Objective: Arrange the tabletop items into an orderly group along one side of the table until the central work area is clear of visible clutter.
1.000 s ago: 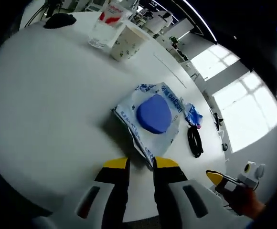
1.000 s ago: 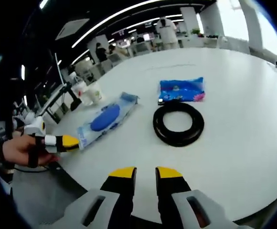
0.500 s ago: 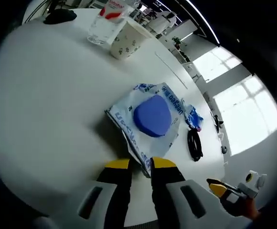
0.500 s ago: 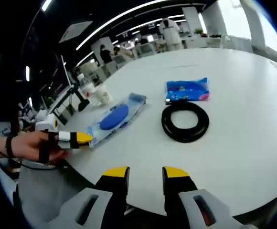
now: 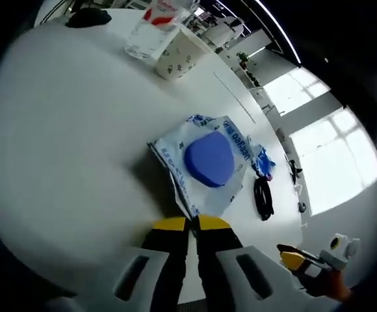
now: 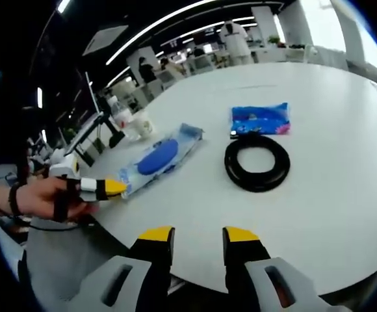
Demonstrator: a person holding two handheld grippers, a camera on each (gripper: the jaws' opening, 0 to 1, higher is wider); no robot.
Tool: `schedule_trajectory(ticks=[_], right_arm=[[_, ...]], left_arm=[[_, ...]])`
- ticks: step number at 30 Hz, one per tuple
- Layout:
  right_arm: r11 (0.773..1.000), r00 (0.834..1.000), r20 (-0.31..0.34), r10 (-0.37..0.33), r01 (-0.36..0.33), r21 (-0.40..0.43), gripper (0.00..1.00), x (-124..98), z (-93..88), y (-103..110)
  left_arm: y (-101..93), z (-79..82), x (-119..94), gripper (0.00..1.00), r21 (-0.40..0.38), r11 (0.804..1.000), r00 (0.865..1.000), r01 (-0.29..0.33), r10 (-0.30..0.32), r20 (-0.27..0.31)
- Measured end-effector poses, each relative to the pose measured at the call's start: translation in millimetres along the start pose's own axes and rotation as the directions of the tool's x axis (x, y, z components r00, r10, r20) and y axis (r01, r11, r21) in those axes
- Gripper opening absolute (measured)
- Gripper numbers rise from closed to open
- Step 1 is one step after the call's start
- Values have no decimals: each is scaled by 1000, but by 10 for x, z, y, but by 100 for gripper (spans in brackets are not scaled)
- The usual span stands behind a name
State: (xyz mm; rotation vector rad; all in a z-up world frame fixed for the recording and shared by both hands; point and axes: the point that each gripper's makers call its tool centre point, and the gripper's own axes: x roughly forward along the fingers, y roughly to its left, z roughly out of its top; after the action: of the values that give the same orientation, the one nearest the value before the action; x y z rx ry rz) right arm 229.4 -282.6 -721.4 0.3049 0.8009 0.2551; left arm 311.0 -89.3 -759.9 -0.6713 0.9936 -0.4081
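I am looking at a clear plastic packet (image 5: 205, 166) printed with blue lettering, a rounded blue pad showing through its middle; it is lying flat on the white table (image 5: 65, 130). In the left gripper view the packet's near corner is sitting at 12 o'clock right at the tips of the left gripper (image 5: 190, 224), whose yellow-tipped jaws are pressing together on that corner. At 2 o'clock from the packet I am seeing a small blue pouch (image 5: 262, 161) and, just beside it, a coiled black cable (image 5: 264, 197); at 11 o'clock, well apart, a paper cup (image 5: 179, 55) is standing next to a clear bottle with a red label (image 5: 151, 29). The right gripper (image 5: 292, 259) is entering at 4 o'clock, held in a hand. The right gripper view is giving me the opposite angle: the packet (image 6: 159, 158) at 10 o'clock, the left gripper (image 6: 114, 188) pinching its end, the cable (image 6: 257, 162) as a full ring at 1 o'clock touching the pouch (image 6: 260, 117), and people standing in the room beyond. The right gripper (image 6: 193, 234) is hanging over the table edge with its jaws apart, holding nothing.
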Motion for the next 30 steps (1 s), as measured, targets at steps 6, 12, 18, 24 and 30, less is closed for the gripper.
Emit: schedule_trajectory(ticks=[6, 12, 18, 24, 30], right_arm=[[1000, 1000, -5, 6, -6, -6, 28, 53, 18, 34], [1000, 1000, -18, 18, -18, -10, 28, 110, 1, 90], [999, 999, -35, 38, -38, -15, 28, 200, -7, 149], [997, 997, -46, 57, -59, -41, 28, 255, 30, 213], [996, 996, -55, 71, -74, -55, 28, 301, 56, 264]], left_arm=[[65, 7, -80, 0, 22, 1000, 1000, -7, 8, -5], [172, -49, -237, 0, 135, 991, 998, -18, 25, -49], [346, 6, -367, 0, 133, 990, 998, -39, 45, -43], [482, 111, -487, 0, 158, 986, 997, -60, 66, -31], [622, 134, -600, 0, 146, 986, 997, -76, 79, -17]])
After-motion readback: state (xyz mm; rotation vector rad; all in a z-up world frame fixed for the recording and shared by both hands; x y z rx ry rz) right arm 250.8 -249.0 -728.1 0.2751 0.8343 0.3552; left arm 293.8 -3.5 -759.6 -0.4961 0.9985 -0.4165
